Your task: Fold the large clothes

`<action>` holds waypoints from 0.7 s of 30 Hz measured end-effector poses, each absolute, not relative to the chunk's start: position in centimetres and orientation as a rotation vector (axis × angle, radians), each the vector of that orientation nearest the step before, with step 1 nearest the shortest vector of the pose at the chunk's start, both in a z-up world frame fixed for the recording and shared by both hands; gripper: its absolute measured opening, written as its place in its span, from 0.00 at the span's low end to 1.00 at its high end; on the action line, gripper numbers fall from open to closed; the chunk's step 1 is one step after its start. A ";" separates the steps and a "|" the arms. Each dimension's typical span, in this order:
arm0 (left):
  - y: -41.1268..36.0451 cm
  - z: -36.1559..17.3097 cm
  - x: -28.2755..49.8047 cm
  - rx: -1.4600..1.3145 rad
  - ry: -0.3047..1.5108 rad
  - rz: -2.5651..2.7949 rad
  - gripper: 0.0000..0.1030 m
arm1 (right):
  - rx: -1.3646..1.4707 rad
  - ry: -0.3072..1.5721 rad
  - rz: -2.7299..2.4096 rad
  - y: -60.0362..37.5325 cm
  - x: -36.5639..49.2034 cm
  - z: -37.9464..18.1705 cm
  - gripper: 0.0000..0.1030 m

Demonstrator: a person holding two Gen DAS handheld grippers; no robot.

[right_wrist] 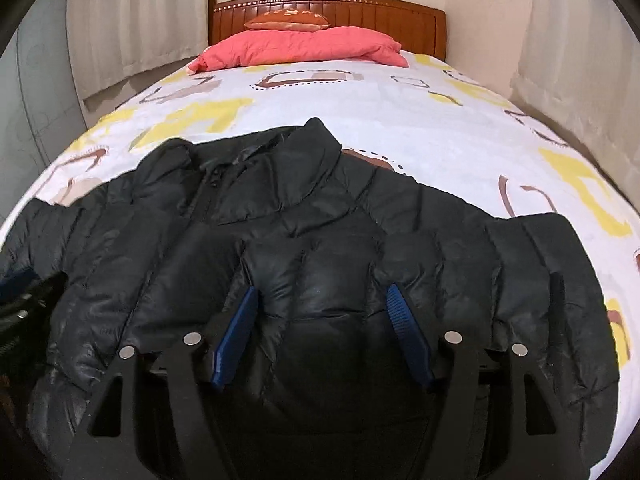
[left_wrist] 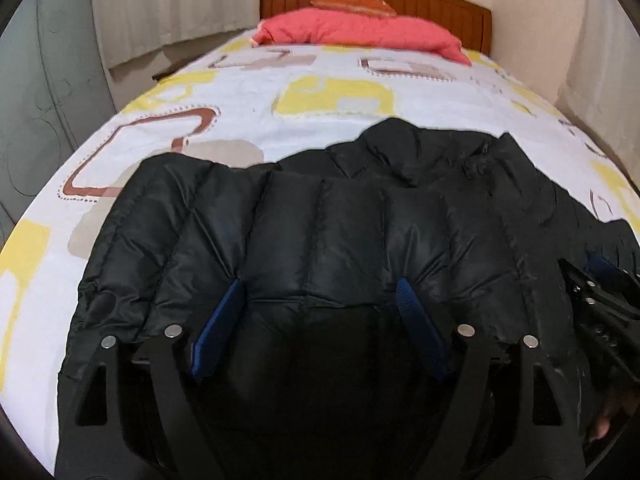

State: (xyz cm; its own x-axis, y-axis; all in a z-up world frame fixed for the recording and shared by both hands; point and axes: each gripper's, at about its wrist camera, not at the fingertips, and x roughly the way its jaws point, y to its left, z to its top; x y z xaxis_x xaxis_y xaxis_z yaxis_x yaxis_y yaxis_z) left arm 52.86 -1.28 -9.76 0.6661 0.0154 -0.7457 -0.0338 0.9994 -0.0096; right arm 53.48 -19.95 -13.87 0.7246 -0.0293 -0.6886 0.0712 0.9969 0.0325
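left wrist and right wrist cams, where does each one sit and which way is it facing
Left wrist: on the left gripper, looking down over the black quilted puffer jacket toward the wooden headboard; the right gripper shows at the edge.
Right wrist: on the right gripper, same direction, over the jacket's collar.
Shared: jacket, patterned bedsheet, pink pillow.

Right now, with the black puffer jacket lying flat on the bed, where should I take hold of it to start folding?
Probably take the black puffer jacket by a sleeve end, coming in from its outer side. Both sleeves lie spread outward past the body, so each cuff edge is free on the bed sheet; the padded middle is too thick to pinch.
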 end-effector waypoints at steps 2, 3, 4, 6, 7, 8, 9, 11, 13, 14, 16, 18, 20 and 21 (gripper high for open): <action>-0.6 -8.6 52.0 -0.051 0.811 0.036 0.76 | 0.062 0.737 -0.070 -20.8 52.5 -13.0 0.64; -0.1 -8.2 51.4 -0.060 0.796 0.047 0.76 | 0.063 0.720 -0.088 -21.7 51.7 -12.6 0.64; 0.6 -7.7 50.8 -0.073 0.776 0.065 0.76 | 0.066 0.711 -0.104 -22.3 51.4 -12.5 0.64; 2.1 -7.5 50.2 -0.105 0.758 0.105 0.76 | 0.062 0.723 -0.156 -23.5 50.8 -12.9 0.64; 2.8 -8.1 50.7 -0.125 0.788 0.115 0.76 | 0.053 0.765 -0.167 -24.0 51.3 -14.1 0.64; 3.2 -9.2 51.6 -0.137 0.845 0.101 0.78 | 0.073 0.801 -0.144 -24.5 51.9 -15.3 0.65; 3.3 -10.2 52.3 -0.143 0.889 0.079 0.79 | 0.091 0.798 -0.138 -24.8 52.0 -15.4 0.67; 3.5 -9.9 52.1 -0.144 0.863 0.085 0.80 | 0.109 0.801 -0.139 -25.1 51.6 -14.4 0.67; 3.9 -8.8 50.9 -0.161 0.856 0.081 0.79 | 0.130 0.796 -0.130 -25.4 50.3 -13.3 0.67; 4.2 -8.3 50.2 -0.168 0.853 0.082 0.79 | 0.135 0.786 -0.126 -25.6 49.2 -12.7 0.67; 5.4 -7.1 47.9 -0.185 0.842 0.091 0.79 | 0.151 0.773 -0.126 -26.4 46.8 -11.8 0.67; 7.2 -6.3 44.6 -0.216 0.840 0.095 0.80 | 0.181 0.782 -0.117 -27.7 43.9 -11.3 0.67; 8.9 -6.1 42.0 -0.248 0.860 0.099 0.80 | 0.193 0.794 -0.128 -28.8 40.9 -11.2 0.67; 9.8 -6.3 40.5 -0.275 0.872 0.102 0.80 | 0.198 0.798 -0.130 -29.2 39.8 -11.3 0.67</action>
State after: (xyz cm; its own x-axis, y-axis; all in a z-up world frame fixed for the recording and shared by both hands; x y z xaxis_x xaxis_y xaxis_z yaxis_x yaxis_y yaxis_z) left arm 40.54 9.78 -6.28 0.6410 -0.0234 -0.7672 -0.1997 0.9600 -0.1962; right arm 39.83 -29.22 -11.28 0.6916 -0.0411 -0.7211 0.1903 0.9735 0.1271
